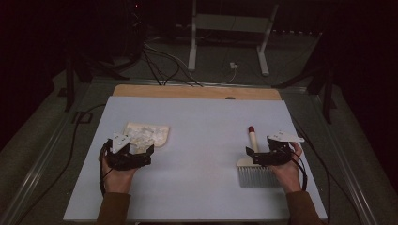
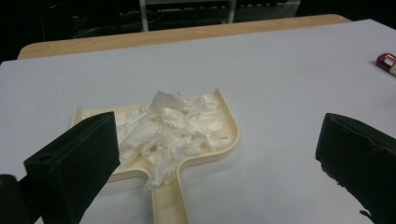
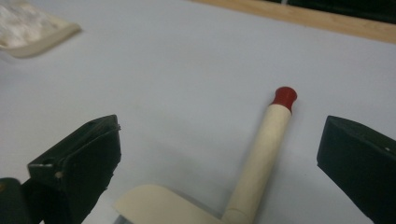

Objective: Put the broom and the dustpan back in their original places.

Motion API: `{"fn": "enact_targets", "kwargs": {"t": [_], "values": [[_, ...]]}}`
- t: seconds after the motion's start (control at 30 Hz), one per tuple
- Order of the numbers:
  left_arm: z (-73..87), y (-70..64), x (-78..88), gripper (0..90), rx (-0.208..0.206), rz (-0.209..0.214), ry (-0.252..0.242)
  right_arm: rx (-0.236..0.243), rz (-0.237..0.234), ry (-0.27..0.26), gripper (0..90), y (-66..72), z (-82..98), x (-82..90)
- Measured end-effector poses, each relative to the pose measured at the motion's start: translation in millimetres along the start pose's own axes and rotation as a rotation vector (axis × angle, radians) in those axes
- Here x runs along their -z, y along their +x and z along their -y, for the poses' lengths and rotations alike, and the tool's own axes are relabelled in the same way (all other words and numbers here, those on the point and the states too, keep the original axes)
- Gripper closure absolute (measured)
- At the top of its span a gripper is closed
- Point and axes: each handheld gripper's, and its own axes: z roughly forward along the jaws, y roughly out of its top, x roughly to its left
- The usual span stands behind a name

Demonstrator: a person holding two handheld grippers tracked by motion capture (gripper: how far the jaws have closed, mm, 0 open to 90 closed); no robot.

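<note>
High view first, from the left: the left gripper [image 1: 141,152] hangs just above the near end of the dustpan [image 1: 148,133], whose pan lies on the table [image 1: 206,140] and is heaped with crumpled tissue [image 1: 143,134]. Left gripper view confirms the release: both jaws stand wide apart with nothing pressed between them, and the dustpan [image 2: 205,140] sits below and ahead, its handle running straight back toward the camera between the jaws. The tissue [image 2: 170,123] fills the pan and spills a little onto the handle.

Well apart to the right lies the brush [image 1: 253,161], bristles toward the person, its cream handle pointing away and ending in a red cap. The right gripper [image 1: 265,154] hovers over the joint of head and handle, the hand behind it. Right gripper view shows these jaws also spread wide and empty, with the brush [image 3: 261,154] beneath them and its handle angling up and slightly right between the two jaws.

Each tool lies with its long axis roughly along its own gripper's line of sight, handle end nearest for the dustpan, head end nearest for the brush. I judge that any re-grip would fall to the same-side hand, dropping straight down, jaws closing across the handle.
</note>
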Motion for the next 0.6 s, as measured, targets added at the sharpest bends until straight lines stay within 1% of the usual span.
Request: {"fn": "enact_targets", "kwargs": {"t": [0.1, 0.2, 0.27, 0.4, 0.43, 0.53, 0.6], "values": [[-0.6, 3.1, 5.1, 0.4, 0.0, 0.027, -0.027, 0.002, -0.003, -0.044, 0.0, 2.4, 4.8, 5.8], [-1.6, 5.8, 10.7, 0.4, -0.014, 0.063, -0.061, 0.012, -0.016, -0.067, 0.0, 5.0, 8.4, 10.6], [-1.6, 7.5, 14.7, 0.3, -0.034, 0.08, -0.079, 0.016, -0.025, -0.084, 0.0, 6.9, 9.8, 13.8], [1.5, 11.1, 21.8, 0.3, -0.066, 0.121, -0.091, 0.027, -0.035, -0.12, 0.0, 11.0, 11.8, 20.3], [2.8, 12.2, 23.2, 0.3, -0.067, 0.135, -0.095, 0.033, -0.035, -0.128, 0.0, 11.9, 12.3, 21.7], [7.8, 15.0, 26.4, 0.3, -0.07, 0.16, -0.104, 0.036, -0.029, -0.142, 0.0, 14.0, 13.2, 24.5], [9.8, 16.3, 27.9, 0.3, -0.079, 0.167, -0.106, 0.032, -0.038, -0.155, 0.0, 14.6, 14.0, 26.9]]}}
